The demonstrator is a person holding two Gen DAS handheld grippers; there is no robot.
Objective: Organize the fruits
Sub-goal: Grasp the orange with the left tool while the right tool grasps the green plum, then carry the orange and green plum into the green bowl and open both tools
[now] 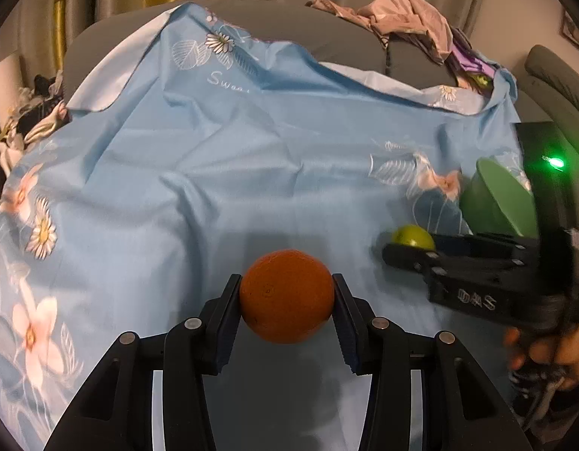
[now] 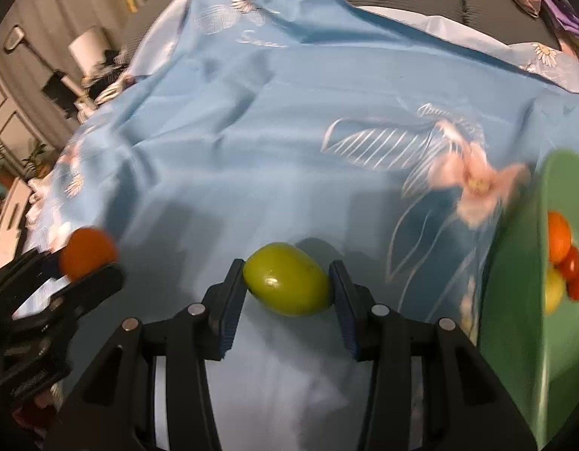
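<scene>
My left gripper (image 1: 286,295) is shut on an orange (image 1: 287,296) and holds it over the blue flowered sheet (image 1: 222,158). My right gripper (image 2: 285,282) is shut on a green oval fruit (image 2: 287,280); it also shows in the left wrist view (image 1: 413,237) at the tip of the right gripper (image 1: 406,250). A green bowl (image 2: 515,300) stands at the right, just right of the right gripper. It holds an orange fruit (image 2: 558,236), two small red fruits (image 2: 573,274) and a yellow one (image 2: 552,289). The left gripper with its orange (image 2: 87,251) shows at the left of the right wrist view.
The sheet covers a grey sofa (image 1: 289,22). A heap of pink and purple clothes (image 1: 409,18) lies at the back right. Dark clutter (image 1: 30,112) lies off the sheet's left edge. A white lamp (image 2: 87,47) and furniture stand at far left.
</scene>
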